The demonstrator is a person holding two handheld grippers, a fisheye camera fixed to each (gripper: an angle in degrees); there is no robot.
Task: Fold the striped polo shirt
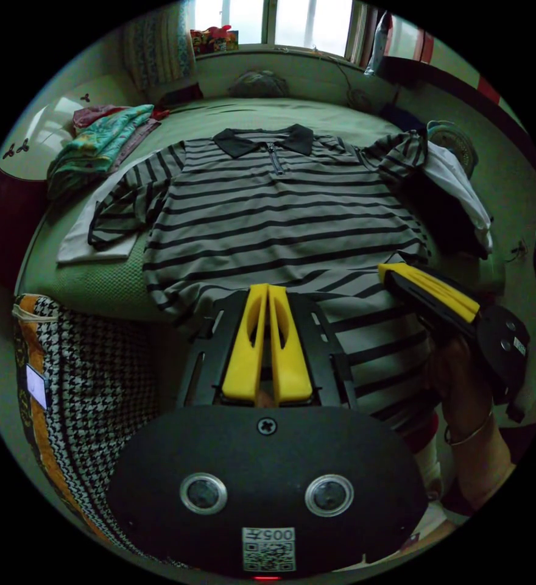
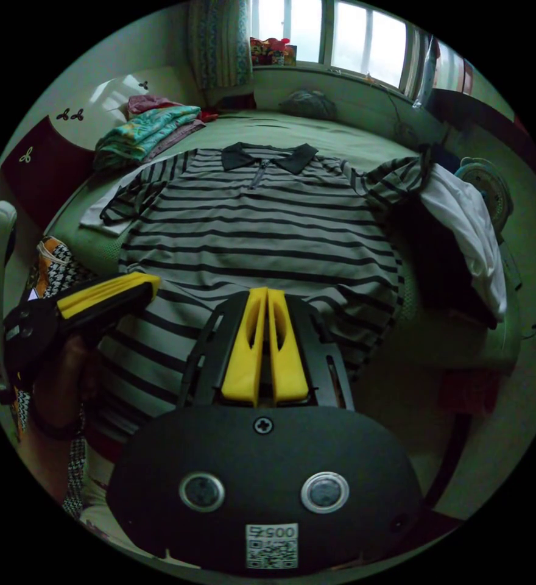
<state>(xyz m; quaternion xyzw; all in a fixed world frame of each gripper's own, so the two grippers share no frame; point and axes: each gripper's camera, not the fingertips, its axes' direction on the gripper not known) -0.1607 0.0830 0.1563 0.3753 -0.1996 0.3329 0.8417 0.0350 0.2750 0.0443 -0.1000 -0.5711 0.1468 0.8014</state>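
**Striped polo: flat on bed, hem end toward grippers**

- Item: striped polo shirt (image 1: 280,225), front up on green bed (image 1: 335,119); collar (image 1: 263,140) at far end, hem hanging over near edge. Long axis runs straight away from both grippers.
- Left gripper (image 1: 268,291): jaws closed, tips over hem w/ cloth beneath; whether cloth is pinched, can't tell.
- Right gripper (image 2: 266,295): jaws closed, same doubt. Sits toward shirt's right hem corner; also seen from the left gripper view.
- Nearness: both about level at hem, one per side.
- Sleeves: spread outward; right one lies against dark pile.
- Writing: code stickers on gripper bodies, not read. No brand legible on shirt.
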